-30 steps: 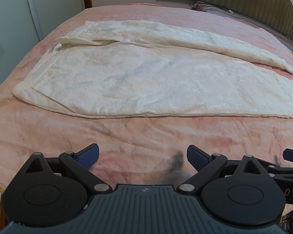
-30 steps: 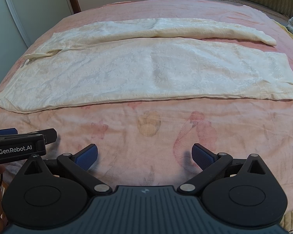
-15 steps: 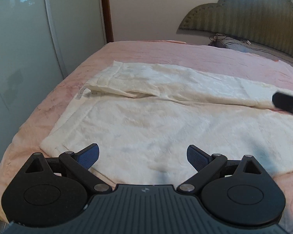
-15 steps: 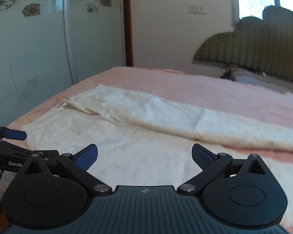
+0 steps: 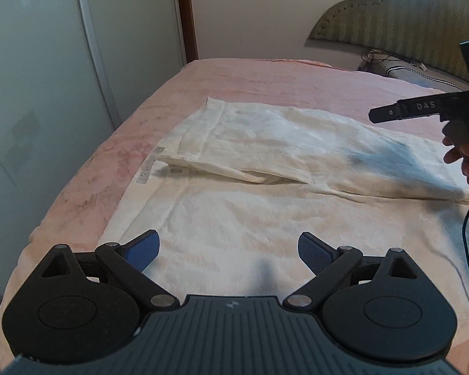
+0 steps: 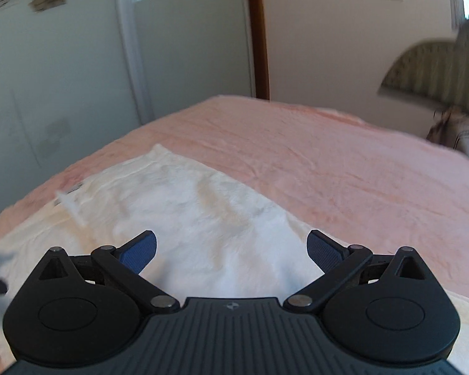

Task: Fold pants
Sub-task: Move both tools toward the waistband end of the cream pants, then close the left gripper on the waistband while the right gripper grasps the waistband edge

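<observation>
My left gripper (image 5: 229,249): fingers spread wide, blue pads (image 5: 142,250) apart, nothing between them; it hangs over the near leg of the pants. Pants (image 5: 265,187): one pair, cream-white, laid flat on the bed (image 5: 265,75) with the waistband toward the bed's left edge and both legs running toward the right. The far leg lies folded partly over at the waist, with a small white label (image 5: 145,168) sticking out onto the blanket at the left side. Bed: covered in a pink blanket, padded green headboard (image 5: 400,15) at its far right end. My right gripper (image 6: 231,247): likewise spread, holding nothing, over the far leg of the pants (image 6: 203,218), close above the cloth; I cannot tell whether it touches. In the left view the right gripper's black body (image 5: 422,107) and the hand (image 5: 466,156) holding it show at the right edge, with a thin black cable (image 5: 467,234) hanging across the cloth. Beyond the bed's left edge: pale sliding wardrobe doors (image 5: 47,78) and a brown wooden post (image 5: 186,12).
</observation>
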{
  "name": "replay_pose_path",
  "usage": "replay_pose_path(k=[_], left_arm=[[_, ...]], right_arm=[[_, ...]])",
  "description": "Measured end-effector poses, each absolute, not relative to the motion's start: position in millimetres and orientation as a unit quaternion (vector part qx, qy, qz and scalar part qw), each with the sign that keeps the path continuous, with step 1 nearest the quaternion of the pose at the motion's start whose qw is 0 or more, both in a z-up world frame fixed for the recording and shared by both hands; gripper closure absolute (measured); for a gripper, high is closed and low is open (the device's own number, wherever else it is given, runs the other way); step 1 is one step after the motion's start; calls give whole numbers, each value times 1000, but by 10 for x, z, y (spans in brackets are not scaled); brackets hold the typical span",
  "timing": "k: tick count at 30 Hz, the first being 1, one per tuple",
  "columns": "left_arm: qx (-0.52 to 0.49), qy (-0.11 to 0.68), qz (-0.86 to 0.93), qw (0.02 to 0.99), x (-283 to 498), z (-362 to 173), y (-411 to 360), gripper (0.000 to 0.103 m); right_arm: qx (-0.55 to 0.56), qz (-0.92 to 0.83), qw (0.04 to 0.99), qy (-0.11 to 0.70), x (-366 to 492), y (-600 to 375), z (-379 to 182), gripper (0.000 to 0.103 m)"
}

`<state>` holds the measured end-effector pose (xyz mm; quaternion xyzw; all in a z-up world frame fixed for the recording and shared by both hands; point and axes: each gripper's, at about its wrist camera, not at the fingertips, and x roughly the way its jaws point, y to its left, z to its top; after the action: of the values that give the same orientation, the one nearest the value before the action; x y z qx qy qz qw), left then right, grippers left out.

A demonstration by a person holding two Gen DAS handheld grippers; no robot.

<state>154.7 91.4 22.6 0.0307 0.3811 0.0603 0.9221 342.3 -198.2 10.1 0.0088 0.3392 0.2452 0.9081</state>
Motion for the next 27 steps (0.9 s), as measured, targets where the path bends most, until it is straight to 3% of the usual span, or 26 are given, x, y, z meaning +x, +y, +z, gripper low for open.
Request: replay_pose_path(k=[7,12,14,16,17,18,21,27], left_arm=[[43,409,55,910,1917,98,892,6],[62,417,58,905,2170,58,892,6],[51,420,61,904,2287,67,935,6],[32,419,61,906,2404,93,999,6],[22,416,64,907,2473,113,1032,6],[12,413,69,908,2546,130,1061,6],[-21,397,75,914,2781,184,1146,6],[-145,367,45,918,3281,334,1375,6]], right_arm=[[-30,261,892,369,4255,-1813,-280,6],[-6,298,871,390,4677,-1684,-466,36],[-2,315,866,388,4754,-1652,-494,39],[4,342,854,392,4783,-1642,-478,64],[3,355,849,391,4771,-1617,-470,84],[-18,358,851,384,4718,-1580,-459,88],[-76,360,861,352,4500,-1471,-397,94],[-226,368,872,230,3615,-1212,-129,96]])
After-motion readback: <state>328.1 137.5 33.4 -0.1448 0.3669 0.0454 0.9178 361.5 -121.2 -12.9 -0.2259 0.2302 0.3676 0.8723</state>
